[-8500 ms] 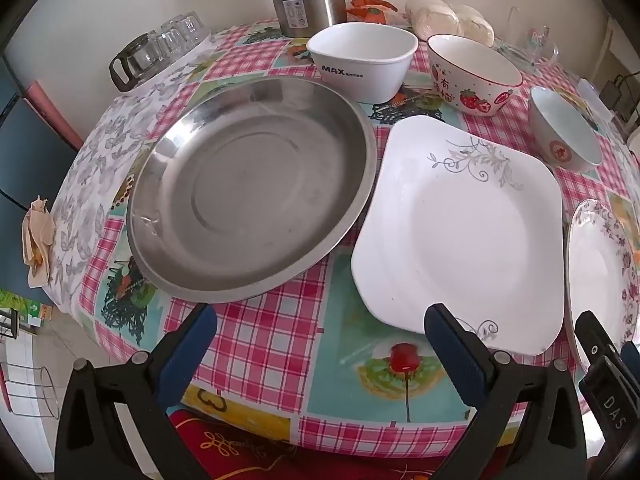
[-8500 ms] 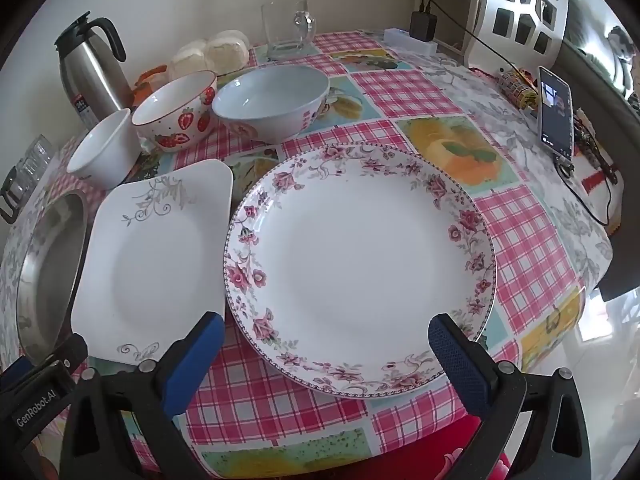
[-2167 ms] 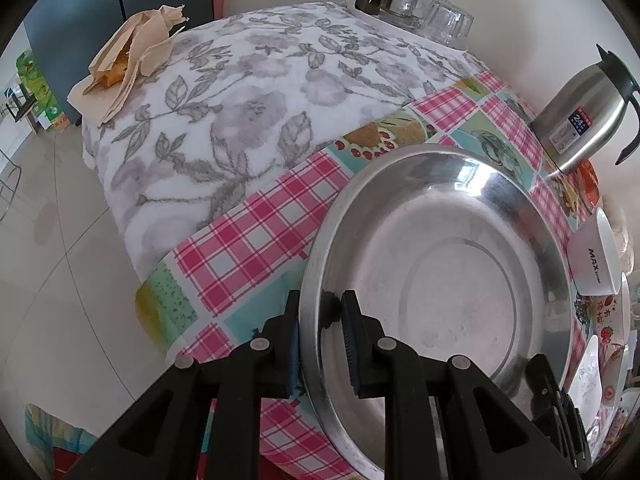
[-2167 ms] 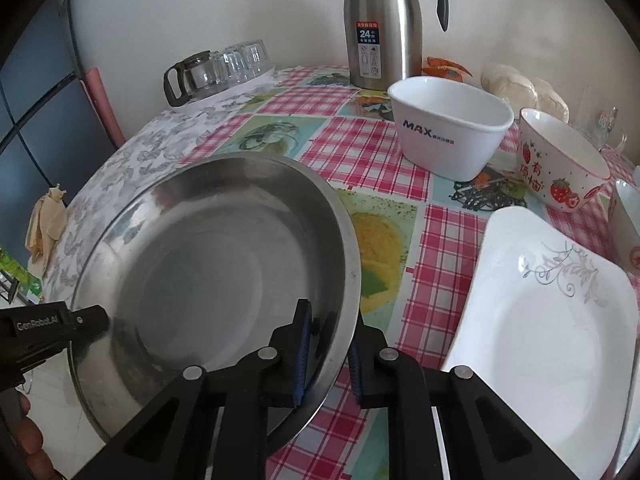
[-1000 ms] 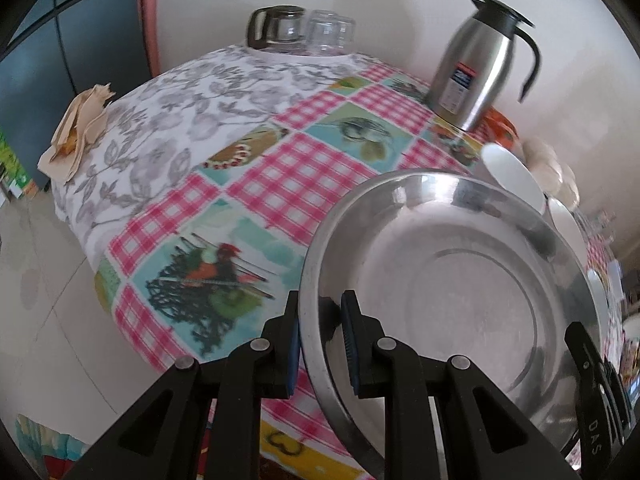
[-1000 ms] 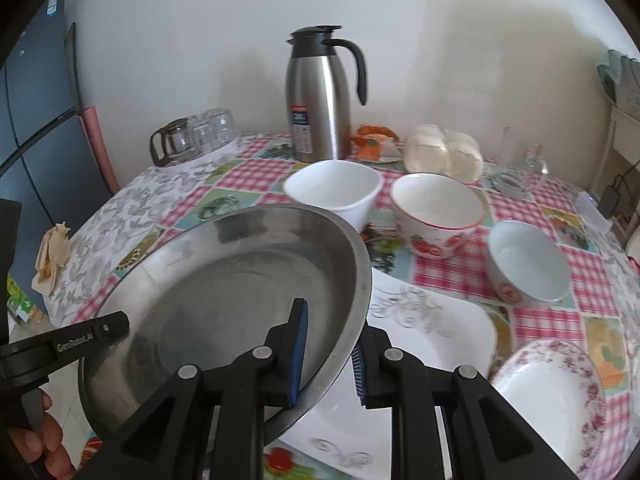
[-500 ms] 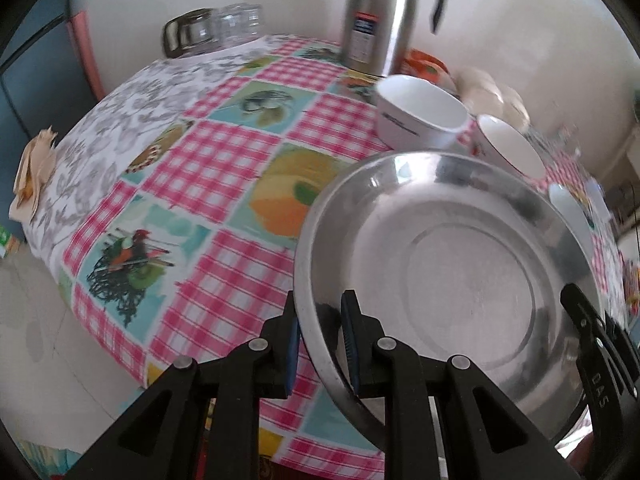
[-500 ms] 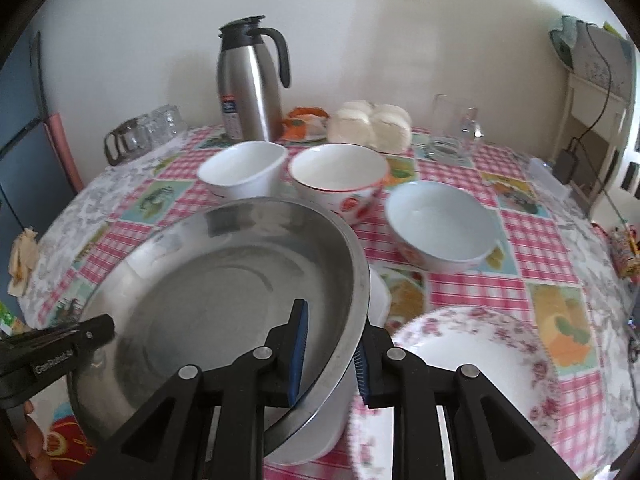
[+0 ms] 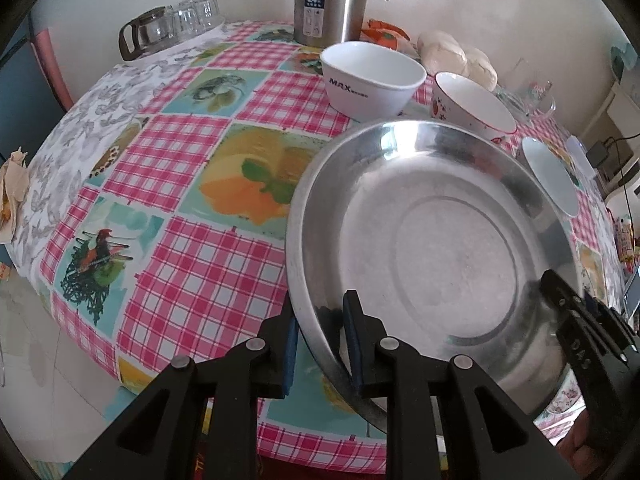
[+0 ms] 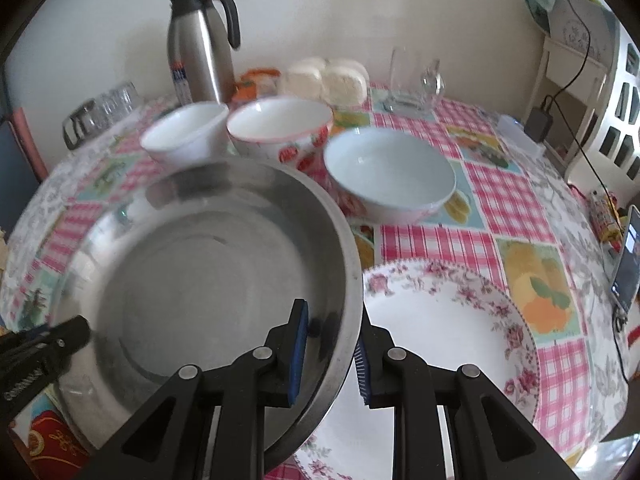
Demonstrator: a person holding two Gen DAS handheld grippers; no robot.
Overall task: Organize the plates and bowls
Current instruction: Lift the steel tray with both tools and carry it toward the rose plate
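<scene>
Two claws carry the steel plate (image 9: 440, 248) above the bench (image 9: 192, 152): the left claw (image 9: 320, 344) is clamped on its near-left rim, the right claw (image 10: 330, 356) on its right rim, over the floral plate (image 10: 452, 344), with three bowls beyond.

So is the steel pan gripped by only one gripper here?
No: the left gripper and right gripper each clamp the steel pan rim.

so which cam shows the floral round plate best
The right wrist view: most of the floral round plate shows beside the steel plate, which covers only its near-left edge. In the left wrist view the steel plate hides it all but a sliver of patterned rim at lower right.
</scene>
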